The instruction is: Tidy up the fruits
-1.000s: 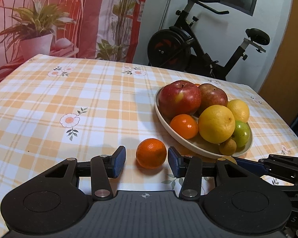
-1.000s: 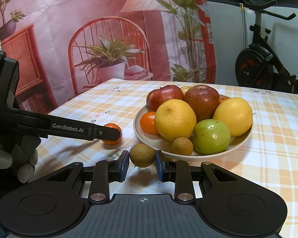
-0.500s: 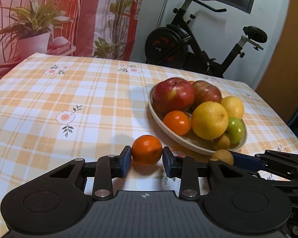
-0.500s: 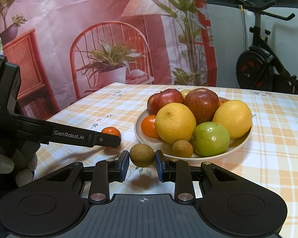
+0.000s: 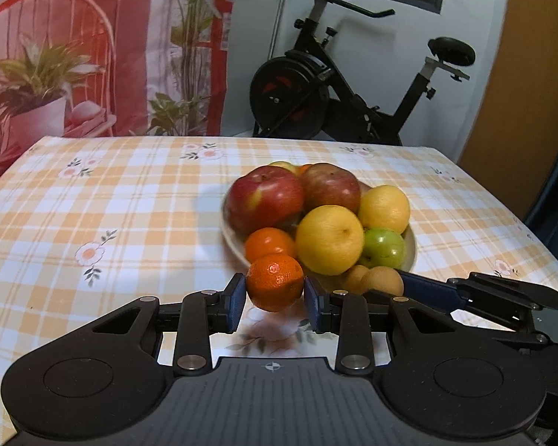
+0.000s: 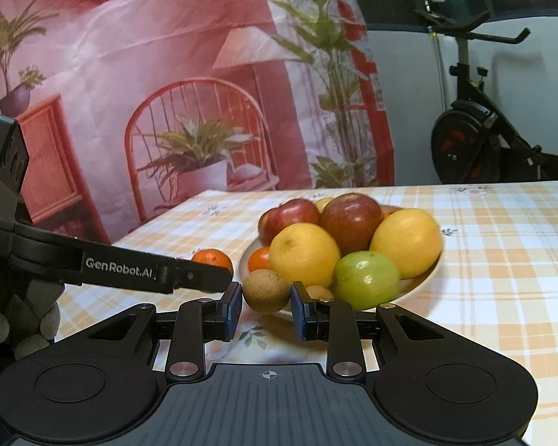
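The mandarin [image 5: 275,282] sits clamped between the pads of the left tongs [image 5: 275,295], lifted clear of the surface [image 5: 130,200], with its shadow visible on the cloth beneath. The jaws have just been closing and now press on it from both sides. The small brown fruit [image 6: 266,291], possibly a kiwi, is gripped in the right tongs [image 6: 266,306], also raised, just beside the near rim of the bowl [image 6: 420,278].

Status: both loose fruits are picked up; neither is yet in the bowl. No other fruit lies on the cloth in either view, so placing these two appears to be all that remains.

The bowl stands toward the right edge of the surface and is already heaped: two red apples [image 5: 266,197], two yellow citrus fruits [image 5: 329,239], a green apple [image 5: 385,247], another mandarin [image 5: 269,241] and a small brown fruit [image 5: 355,277] at the near rim. Free space is limited; a fruit set on top may roll off.

The two tongs converge on the same near side of the bowl and stand close together. Behind the far edge are an exercise bike [image 5: 338,85] and a printed backdrop [image 6: 167,93].
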`<state>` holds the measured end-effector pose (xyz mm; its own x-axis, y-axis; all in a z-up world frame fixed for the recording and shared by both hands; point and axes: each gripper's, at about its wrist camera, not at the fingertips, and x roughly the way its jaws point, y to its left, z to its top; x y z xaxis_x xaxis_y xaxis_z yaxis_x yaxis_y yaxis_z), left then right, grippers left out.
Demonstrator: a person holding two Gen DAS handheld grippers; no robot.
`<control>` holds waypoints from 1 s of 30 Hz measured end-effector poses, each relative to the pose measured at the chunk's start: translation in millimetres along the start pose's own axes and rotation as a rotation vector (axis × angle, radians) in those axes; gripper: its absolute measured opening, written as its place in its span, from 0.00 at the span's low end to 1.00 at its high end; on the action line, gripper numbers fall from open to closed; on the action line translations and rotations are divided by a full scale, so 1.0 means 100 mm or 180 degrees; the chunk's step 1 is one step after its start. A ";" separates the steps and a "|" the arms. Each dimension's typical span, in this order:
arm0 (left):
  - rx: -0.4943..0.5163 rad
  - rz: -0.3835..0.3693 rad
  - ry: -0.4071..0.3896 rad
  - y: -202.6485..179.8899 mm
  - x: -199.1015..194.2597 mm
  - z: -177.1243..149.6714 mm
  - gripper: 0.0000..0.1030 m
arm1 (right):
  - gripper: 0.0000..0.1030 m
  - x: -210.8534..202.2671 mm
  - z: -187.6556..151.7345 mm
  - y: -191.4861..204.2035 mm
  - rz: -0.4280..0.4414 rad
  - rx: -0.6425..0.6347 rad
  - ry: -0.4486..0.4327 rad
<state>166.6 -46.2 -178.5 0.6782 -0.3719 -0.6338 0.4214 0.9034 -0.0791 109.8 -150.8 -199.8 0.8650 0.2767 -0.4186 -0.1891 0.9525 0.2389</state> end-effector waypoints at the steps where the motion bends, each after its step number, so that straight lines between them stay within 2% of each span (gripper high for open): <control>1: 0.0018 0.0013 0.0005 -0.03 0.01 0.01 0.35 | 0.25 -0.02 0.00 -0.02 -0.0014 0.0010 -0.0026; 12: 0.0215 0.0136 0.0131 -0.25 0.14 0.07 0.35 | 0.25 -0.15 0.04 -0.38 -0.0299 0.0278 -0.0286; 20: 0.0200 0.0159 0.0147 -0.29 0.20 0.09 0.36 | 0.25 -0.15 0.03 -0.44 -0.0316 0.0328 -0.0300; 24: 0.0177 0.0191 0.0158 -0.28 0.20 0.08 0.42 | 0.25 -0.14 0.03 -0.45 -0.0343 0.0339 -0.0291; 30: 0.0148 0.0185 0.0117 -0.26 0.17 0.08 0.45 | 0.25 -0.12 0.03 -0.44 -0.0362 0.0325 -0.0280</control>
<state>172.1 -77.5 -180.5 0.6802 -0.3102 -0.6641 0.4101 0.9120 -0.0060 109.1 -196.7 -202.9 0.9163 0.1514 -0.3708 -0.0433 0.9578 0.2840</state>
